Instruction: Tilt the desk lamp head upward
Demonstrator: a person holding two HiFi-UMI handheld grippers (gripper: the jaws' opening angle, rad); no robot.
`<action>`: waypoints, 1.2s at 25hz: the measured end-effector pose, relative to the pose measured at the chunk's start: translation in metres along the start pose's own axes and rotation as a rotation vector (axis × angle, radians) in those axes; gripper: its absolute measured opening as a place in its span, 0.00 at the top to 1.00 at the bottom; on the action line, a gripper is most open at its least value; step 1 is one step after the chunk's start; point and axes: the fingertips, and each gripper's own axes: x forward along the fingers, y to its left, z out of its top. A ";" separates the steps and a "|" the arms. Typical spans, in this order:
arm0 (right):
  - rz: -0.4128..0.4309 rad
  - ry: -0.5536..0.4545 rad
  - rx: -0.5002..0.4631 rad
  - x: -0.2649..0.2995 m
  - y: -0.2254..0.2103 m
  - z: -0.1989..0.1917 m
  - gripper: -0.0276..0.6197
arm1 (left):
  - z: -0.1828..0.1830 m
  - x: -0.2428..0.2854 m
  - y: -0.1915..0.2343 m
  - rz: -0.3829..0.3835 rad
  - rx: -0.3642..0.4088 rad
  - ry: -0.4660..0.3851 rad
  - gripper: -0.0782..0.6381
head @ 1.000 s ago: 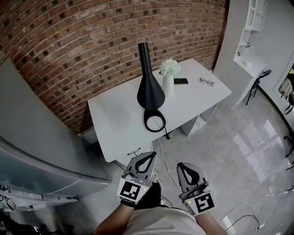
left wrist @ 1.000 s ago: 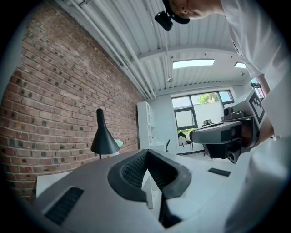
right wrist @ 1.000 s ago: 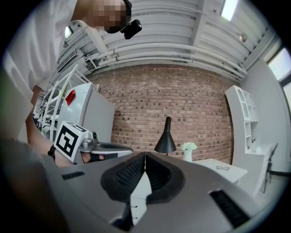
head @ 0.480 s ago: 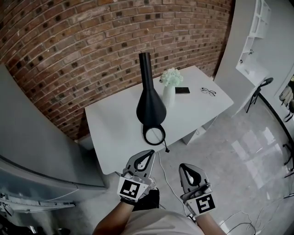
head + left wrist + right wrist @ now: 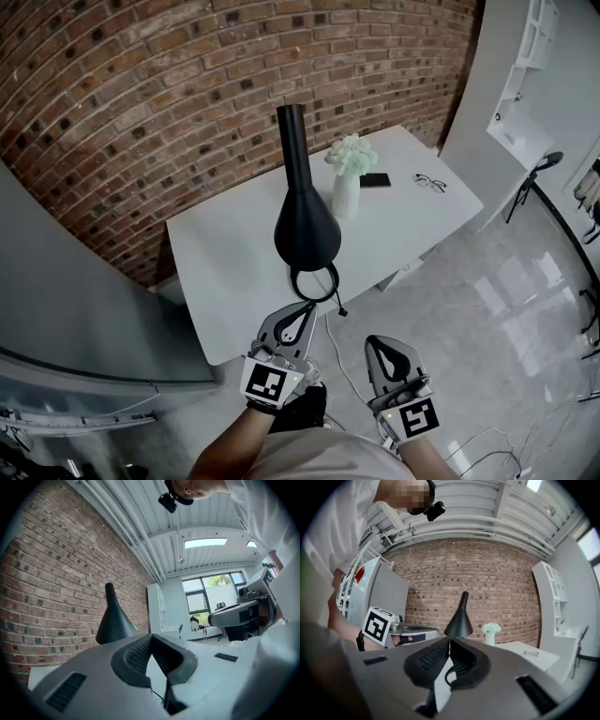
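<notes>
A white rectangular table (image 5: pixel 234 272) stands before a brick wall (image 5: pixel 141 103), on a glossy grey floor (image 5: pixel 497 309). Near the table's front edge sits a black desk lamp (image 5: pixel 306 225). Its open ring base (image 5: pixel 315 298) lies flat on the tabletop, and the cone-shaped head hangs over the ring with the slim neck rising above it. A thin cord (image 5: pixel 337 307) runs from the base over the front edge. Just right of the lamp stands a white vase (image 5: pixel 345 195) of pale flowers (image 5: pixel 351 155). A dark phone (image 5: pixel 376 180) lies near the vase, and a pair of eyeglasses (image 5: pixel 430 181) lies farther right.
</notes>
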 end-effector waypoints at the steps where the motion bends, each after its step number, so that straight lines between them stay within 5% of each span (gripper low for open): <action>1: 0.004 0.007 0.000 0.002 -0.001 -0.002 0.93 | -0.004 0.003 0.001 0.000 -0.001 0.001 0.88; 23: 0.015 0.075 -0.002 0.066 -0.030 -0.013 0.93 | -0.066 0.065 0.047 0.016 -0.056 0.056 0.88; 30: 0.009 0.092 -0.007 0.086 -0.039 -0.013 0.93 | -0.056 0.085 0.063 0.017 -0.032 -0.012 0.88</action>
